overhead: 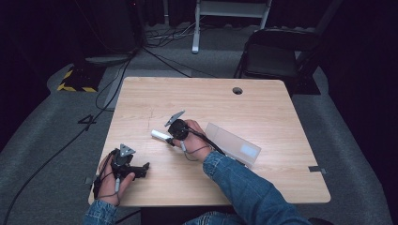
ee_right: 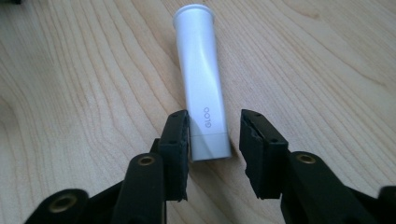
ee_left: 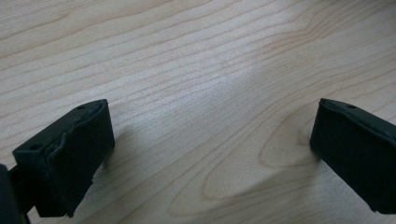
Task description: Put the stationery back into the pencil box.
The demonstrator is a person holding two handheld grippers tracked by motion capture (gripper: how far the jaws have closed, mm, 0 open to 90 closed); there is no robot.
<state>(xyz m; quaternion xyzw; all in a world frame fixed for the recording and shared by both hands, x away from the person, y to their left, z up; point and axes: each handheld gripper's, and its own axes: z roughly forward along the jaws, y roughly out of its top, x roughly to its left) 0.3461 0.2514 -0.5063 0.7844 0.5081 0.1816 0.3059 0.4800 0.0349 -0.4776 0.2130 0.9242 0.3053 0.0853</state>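
The bench (overhead: 263, 108) carries it all. Left gripper (ee_left: 212, 149) rests low with jaws wide, nothing between them. Right gripper (ee_right: 215, 149) has narrowed its jaws around the white glue stick (ee_right: 203, 93); one pad looks touching, the other just short, likely lining up a grasp. The stick lies flat, cap end away from the jaws.

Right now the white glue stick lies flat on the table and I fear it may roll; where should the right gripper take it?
Grip the glue stick across its barrel near the lettered end, coming down from above: it lies lengthwise between the right gripper pads, its round sides facing them.
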